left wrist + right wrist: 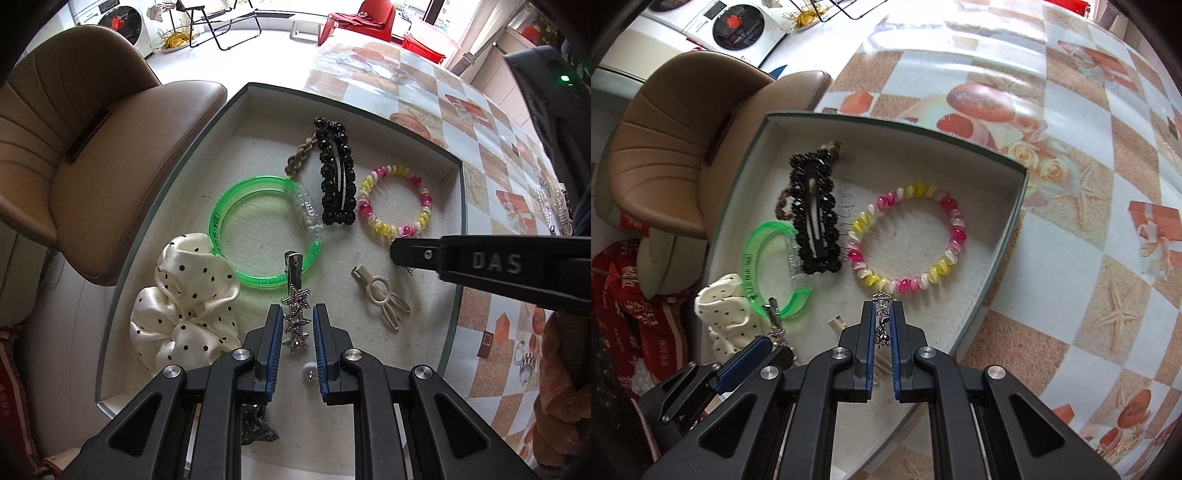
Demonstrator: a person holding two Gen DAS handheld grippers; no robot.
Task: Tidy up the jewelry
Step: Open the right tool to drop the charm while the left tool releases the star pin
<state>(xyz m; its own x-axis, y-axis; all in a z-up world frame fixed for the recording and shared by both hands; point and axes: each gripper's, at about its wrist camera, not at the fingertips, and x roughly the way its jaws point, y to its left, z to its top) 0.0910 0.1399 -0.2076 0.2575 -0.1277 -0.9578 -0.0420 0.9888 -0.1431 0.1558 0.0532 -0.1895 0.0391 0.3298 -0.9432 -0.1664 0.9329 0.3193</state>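
My left gripper [294,325] is clenched on a silver star hair clip [295,314] at lower centre of its view, over the shallow tray [255,110]. My right gripper [882,325] is clamped on a small silver charm piece [881,314], just below the pink-and-yellow spiral hair tie [908,240] lying mid-frame. A green bangle [236,206], black beaded clip [334,173] and polka-dot scrunchie [184,295] lie left of it.

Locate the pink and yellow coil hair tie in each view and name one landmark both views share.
Left wrist: the hair tie lies right of centre in the box, just right of the black beaded clip.
Right wrist: the hair tie is near the centre, just beyond the right gripper.
Shared landmark: the black beaded clip, just left of the hair tie in both.
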